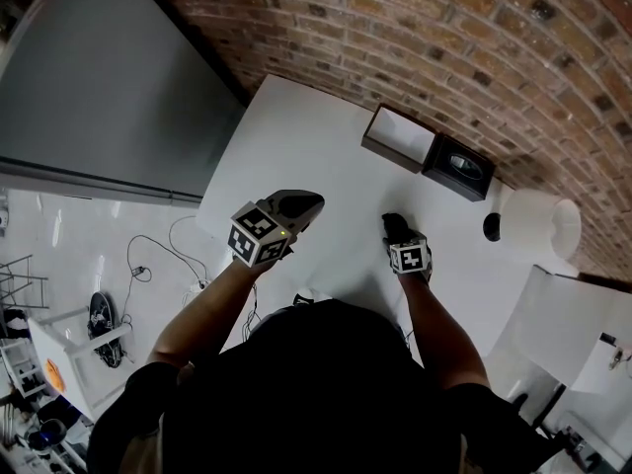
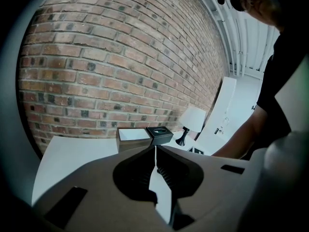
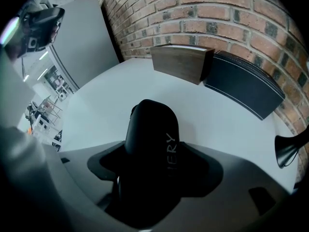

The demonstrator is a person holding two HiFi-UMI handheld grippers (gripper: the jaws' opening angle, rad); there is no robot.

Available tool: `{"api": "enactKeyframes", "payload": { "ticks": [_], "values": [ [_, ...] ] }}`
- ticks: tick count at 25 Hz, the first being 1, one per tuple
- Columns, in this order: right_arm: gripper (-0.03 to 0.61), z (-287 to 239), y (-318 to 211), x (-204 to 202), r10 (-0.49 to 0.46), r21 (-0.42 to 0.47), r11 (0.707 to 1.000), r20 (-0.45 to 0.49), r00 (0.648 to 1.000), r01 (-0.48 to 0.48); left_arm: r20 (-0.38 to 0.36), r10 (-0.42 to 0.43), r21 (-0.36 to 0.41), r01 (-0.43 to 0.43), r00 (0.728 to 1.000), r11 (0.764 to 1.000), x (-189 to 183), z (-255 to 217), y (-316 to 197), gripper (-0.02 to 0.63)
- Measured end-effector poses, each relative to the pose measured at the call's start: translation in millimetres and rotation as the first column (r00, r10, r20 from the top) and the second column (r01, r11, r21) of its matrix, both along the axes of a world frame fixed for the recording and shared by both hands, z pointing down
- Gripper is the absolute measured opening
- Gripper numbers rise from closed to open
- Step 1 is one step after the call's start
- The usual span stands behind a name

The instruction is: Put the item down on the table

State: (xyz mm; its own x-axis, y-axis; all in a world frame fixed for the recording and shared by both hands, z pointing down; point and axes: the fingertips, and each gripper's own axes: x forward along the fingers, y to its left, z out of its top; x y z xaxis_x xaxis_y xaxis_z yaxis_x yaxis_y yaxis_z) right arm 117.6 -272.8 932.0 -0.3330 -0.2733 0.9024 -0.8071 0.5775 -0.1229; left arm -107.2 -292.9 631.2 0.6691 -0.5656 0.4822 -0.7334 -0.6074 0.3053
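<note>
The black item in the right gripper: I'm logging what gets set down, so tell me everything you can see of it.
The black item is a smooth, matte oblong with a rounded end, plastic by its look. Pale letters "ERY" run along one side, and the rest of the print is hidden. The right gripper has its jaws closed on the lower part, and the rounded end points away from it. The item is over the white table; whether it touches the top cannot be told.

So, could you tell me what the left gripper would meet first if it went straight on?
Most likely the black box by the brick wall, right past the left gripper's shut tongs; depth is unclear.
</note>
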Motion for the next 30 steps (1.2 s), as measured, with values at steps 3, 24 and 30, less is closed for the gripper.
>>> {"api": "enactKeyframes", "payload": {
  "ticks": [3,24,30],
  "values": [
    [0.348,1,0,0,-0.001,0.000,1.000,-0.002,1.000,0.001,0.000,0.004,-0.010,-0.004,1.000,1.000,3,2,2,0.026],
    [0.351,-19,2,0,0.008,0.029,1.000,0.007,1.000,-0.008,-0.008,0.022,0.016,-0.022,1.000,1.000,4,-8,7,0.026],
    [0.351,-34,0,1,0.028,0.057,0.998,0.015,1.000,-0.029,-0.014,0.039,0.034,-0.038,0.999,0.999,8,-15,10,0.026]
  ]
}}
